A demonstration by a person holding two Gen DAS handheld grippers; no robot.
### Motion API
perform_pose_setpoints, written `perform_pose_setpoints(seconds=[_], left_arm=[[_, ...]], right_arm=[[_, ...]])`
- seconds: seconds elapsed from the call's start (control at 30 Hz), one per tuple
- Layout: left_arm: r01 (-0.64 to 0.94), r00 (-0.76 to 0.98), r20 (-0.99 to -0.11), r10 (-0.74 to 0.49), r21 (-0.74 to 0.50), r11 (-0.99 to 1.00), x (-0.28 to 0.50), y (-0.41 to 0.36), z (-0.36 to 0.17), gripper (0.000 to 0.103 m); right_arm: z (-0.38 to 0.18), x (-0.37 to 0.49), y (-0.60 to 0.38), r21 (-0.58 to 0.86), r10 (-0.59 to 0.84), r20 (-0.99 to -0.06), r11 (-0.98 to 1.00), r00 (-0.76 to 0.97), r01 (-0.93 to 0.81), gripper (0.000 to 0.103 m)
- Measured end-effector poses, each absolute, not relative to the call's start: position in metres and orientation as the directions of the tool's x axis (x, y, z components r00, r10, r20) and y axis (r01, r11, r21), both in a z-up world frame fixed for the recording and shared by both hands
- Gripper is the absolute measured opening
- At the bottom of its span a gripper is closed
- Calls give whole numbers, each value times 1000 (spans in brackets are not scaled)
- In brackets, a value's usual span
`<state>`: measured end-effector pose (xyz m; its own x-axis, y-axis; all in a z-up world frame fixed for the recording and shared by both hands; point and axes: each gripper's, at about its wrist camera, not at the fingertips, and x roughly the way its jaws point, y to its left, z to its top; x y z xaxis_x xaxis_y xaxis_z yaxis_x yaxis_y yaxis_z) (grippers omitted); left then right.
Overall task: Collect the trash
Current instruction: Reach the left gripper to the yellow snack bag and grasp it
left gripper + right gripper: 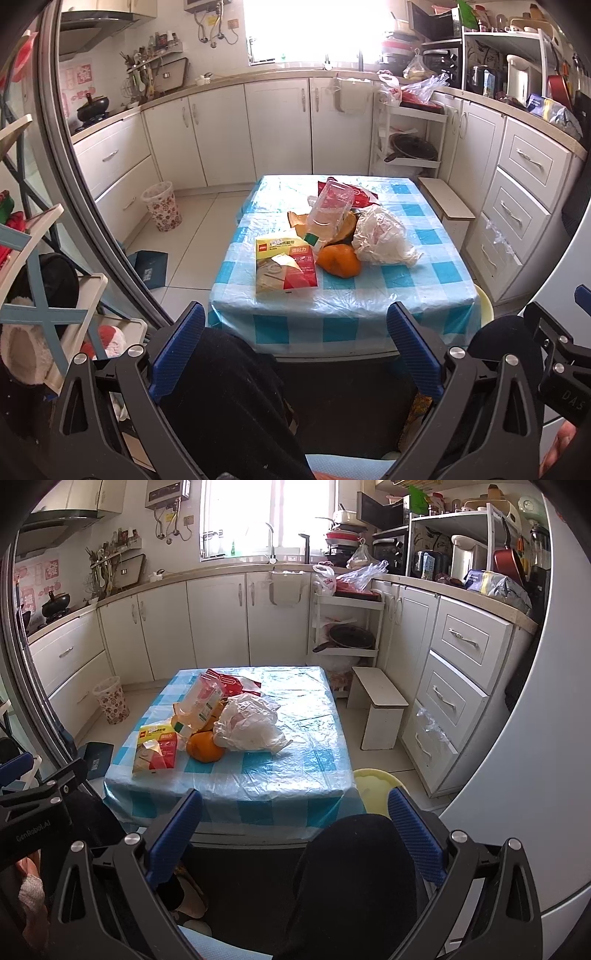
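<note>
1. Both tools held low, short of the worktop (343,306); left tool (295,354) and right tool (295,838) gape wide, empty.
2. Trash heap ahead: yellow packet (284,266) nearest, orange peel (338,260), crumpled bag (382,236), clear bottle (328,212) tilted on top.
3. We judge loose top pieces go first; pinch the bag by a fold.
4. Floral bin (162,206) far left of the left tool, on the floor; contents not visible.

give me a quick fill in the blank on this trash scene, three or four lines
1. The trash pile sits on a table covered by a blue and white ____ cloth.
2. The floral wastebasket stands on the ____.
3. The crumpled white plastic bag lies to the ____ of the yellow and red packet.
4. Both the left tool and right tool are ____.

Missing words: checked; floor; right; open
</note>
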<state>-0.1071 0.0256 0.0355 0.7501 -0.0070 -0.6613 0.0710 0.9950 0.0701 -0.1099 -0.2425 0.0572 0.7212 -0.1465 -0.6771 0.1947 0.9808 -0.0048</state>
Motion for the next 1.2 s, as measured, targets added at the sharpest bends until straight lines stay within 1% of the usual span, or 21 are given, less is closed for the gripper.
perform_pose_setpoints(seconds=[0.17, 0.3, 0.53, 0.77, 0.87, 0.9, 1.0, 1.13, 1.2], left_arm=[[47, 734, -679, -1, 49, 998, -78, 31, 26, 95], [43, 713, -701, -11, 27, 999, -52, 36, 15, 95], [11, 696, -718, 8, 22, 1000, -2, 50, -6, 95], [108, 693, -720, -18, 80, 991, 54, 29, -23, 95], [155, 680, -733, -12, 128, 980, 75, 18, -29, 95], [160, 680, -733, -17, 126, 979, 76, 19, -28, 95], [135, 669, -743, -15, 102, 986, 77, 40, -32, 95], [88, 585, -811, -20, 39, 995, 78, 75, -61, 95], [64, 542, -840, -38, -4, 998, 78, 88, -75, 95]], right_arm=[[48, -84, -246, 5, -123, -670, 985, 732, 170, 96], [36, -62, -250, 9, -105, -678, 988, 727, 151, 96], [11, -22, -254, 29, -56, -693, 994, 719, 105, 96], [-15, 20, -262, 6, -50, -708, 997, 705, 77, 96], [-25, 31, -269, 21, -37, -721, 997, 692, 75, 96], [-27, 33, -270, 38, -18, -723, 997, 690, 65, 96], [-37, 35, -269, 63, 26, -726, 998, 687, 28, 96], [-54, 51, -268, 78, 47, -763, 997, 645, 18, 96], [-56, 55, -268, 94, 62, -764, 995, 642, 16, 96]])
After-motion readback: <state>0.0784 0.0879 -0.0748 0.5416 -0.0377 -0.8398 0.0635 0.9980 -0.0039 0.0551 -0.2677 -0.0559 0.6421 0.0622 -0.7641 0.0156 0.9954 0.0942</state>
